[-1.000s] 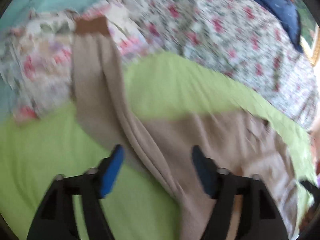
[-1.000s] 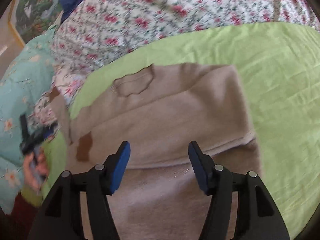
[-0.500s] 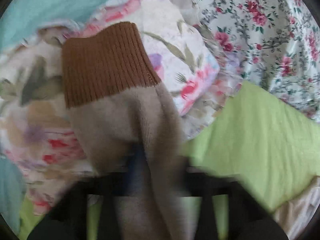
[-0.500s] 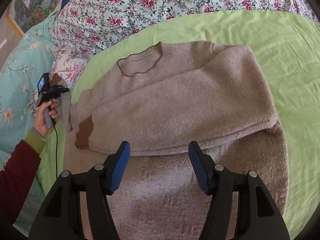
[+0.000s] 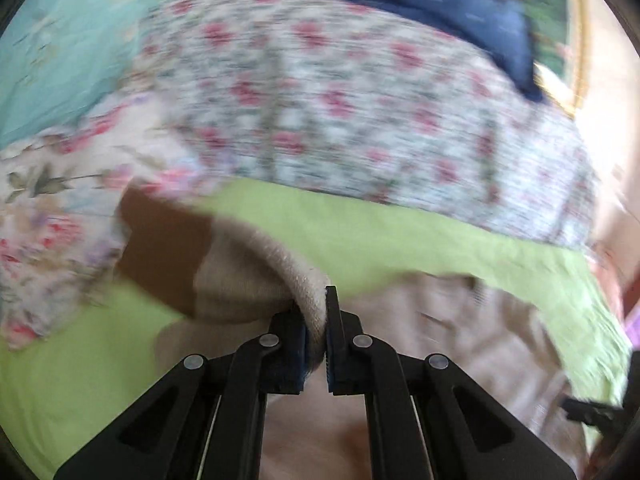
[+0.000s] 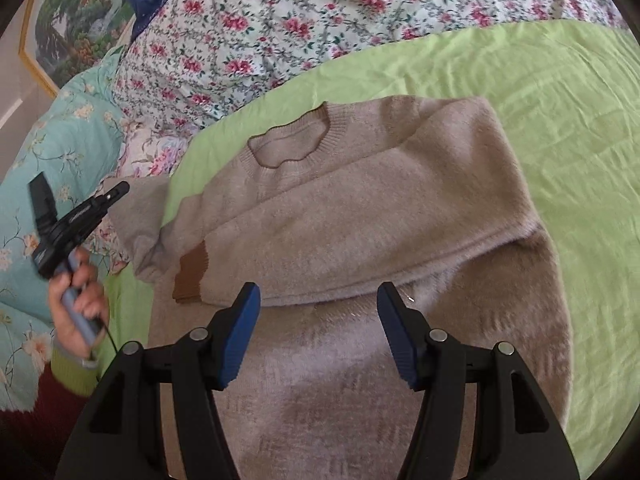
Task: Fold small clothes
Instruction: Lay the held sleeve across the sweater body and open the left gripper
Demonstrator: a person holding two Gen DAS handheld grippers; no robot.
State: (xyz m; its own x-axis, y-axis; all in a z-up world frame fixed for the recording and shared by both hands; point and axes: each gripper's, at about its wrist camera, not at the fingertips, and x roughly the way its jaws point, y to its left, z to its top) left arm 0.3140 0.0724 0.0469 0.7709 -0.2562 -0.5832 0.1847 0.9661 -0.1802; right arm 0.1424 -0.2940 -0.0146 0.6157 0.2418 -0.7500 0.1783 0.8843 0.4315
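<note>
- Left wrist view: the left gripper (image 5: 320, 332) was pinched tight on a fold of the beige sweater's sleeve (image 5: 256, 276), close behind its brown cuff (image 5: 160, 256). The sleeve arched up from the green sheet (image 5: 360, 236), with the floral quilt (image 5: 360, 120) behind. The picture was smeared by motion, so how much knit sat between the jaws could not be told.
- Right wrist view: the right gripper (image 6: 318, 328) hung spread wide over the lower body of the sweater (image 6: 360, 208), holding nothing. The sweater lay flat on the green sheet, neckline (image 6: 288, 148) away from the camera, one sleeve already laid across the chest with its cuff near the left edge. The other sleeve (image 6: 132, 216) was lifted off to the left, toward the quilt.
- Risks, as I judged them: the pinch looked shallow and near the cuff, so a quick swing could pull the knit free. With the right gripper not pressing the body down, dragging the sleeve could shift the sweater and spoil the fold already laid.
</note>
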